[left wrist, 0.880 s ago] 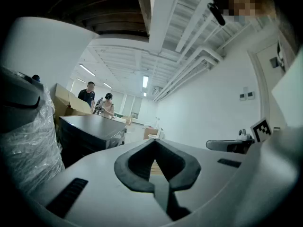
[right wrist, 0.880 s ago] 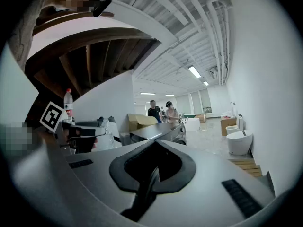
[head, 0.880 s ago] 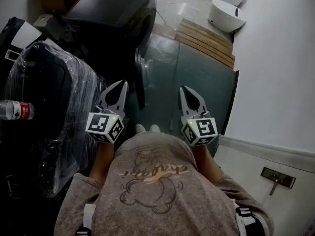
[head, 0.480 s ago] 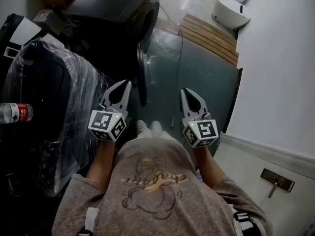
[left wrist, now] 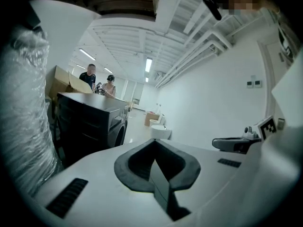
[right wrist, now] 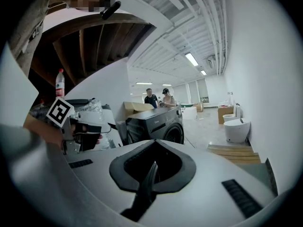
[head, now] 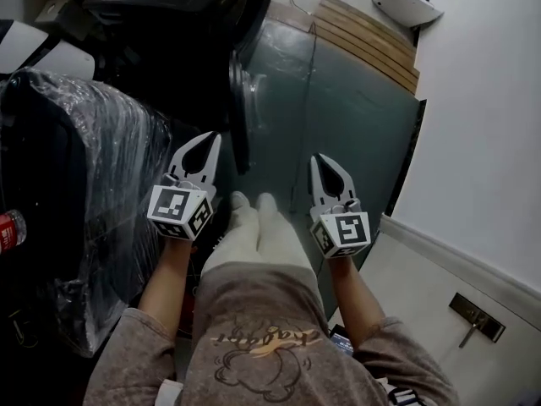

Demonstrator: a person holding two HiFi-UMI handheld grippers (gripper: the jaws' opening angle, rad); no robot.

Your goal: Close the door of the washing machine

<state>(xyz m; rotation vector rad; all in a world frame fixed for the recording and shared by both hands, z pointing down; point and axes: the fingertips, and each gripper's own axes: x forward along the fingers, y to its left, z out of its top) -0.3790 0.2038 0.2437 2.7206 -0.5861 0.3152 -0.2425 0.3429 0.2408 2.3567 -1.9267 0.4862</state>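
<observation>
Door (head: 240, 117) of washing machine (head: 182, 7): stood open, swung out from the dark machine front at top centre of head view. It showed edge-on there as a narrow strip. Long axis ran from the machine front toward the person, w/ the free edge pointing at the person's feet (head: 252, 201). Machine front faced the green floor (head: 355, 117). In R gripper view the washing machine (right wrist: 154, 122) sat centre frame, a round port visible on its front.

L gripper (head: 210, 139): held just left of the door's free edge, near it but apart. Jaws were fully together, pads meeting along one seam, nothing held.

R gripper (head: 322, 161): held over the floor, right of the door, feet between the two grippers. Jaws were likewise pressed together and empty.

Surroundings: plastic-wrapped dark bulk (head: 84, 159) stood left of the machine, beside the L gripper. Bottle (head: 7, 228) w/ red label lay at the left edge. Wooden planks (head: 368, 36) lay on the floor beyond the machine, next to the white wall (head: 482, 100). Two people (right wrist: 158, 98) stood in the bkgd behind the machine, a cardboard box (right wrist: 135, 108) near them.
</observation>
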